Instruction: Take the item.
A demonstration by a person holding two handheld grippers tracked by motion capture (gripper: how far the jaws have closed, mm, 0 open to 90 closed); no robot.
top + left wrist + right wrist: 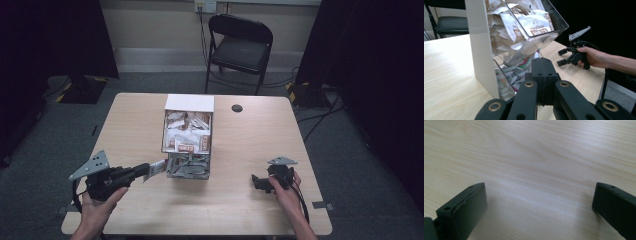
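A clear dispenser box (189, 103) with a white back panel (481, 45) stands mid-table, packed with brown-and-white sachets (186, 131); more lie in its open bottom tray (510, 75). My left gripper (147, 171) is at the tray's left front corner, shut on a small sachet (157, 167). In the left gripper view the closed tips of the left gripper (541, 61) show only the sachet's edge (537, 53) above them. My right gripper (259, 182) rests low over bare table at the right, open and holding nothing; the right gripper (562, 57) is also in the left gripper view, and up close the right gripper (539, 197) has wide-apart jaws.
The wooden table (250, 140) has a black round grommet (237, 108) behind the box at the right. A black folding chair (240, 45) stands beyond the far edge. Dark curtains flank the room. Bare tabletop lies on both sides of the box.
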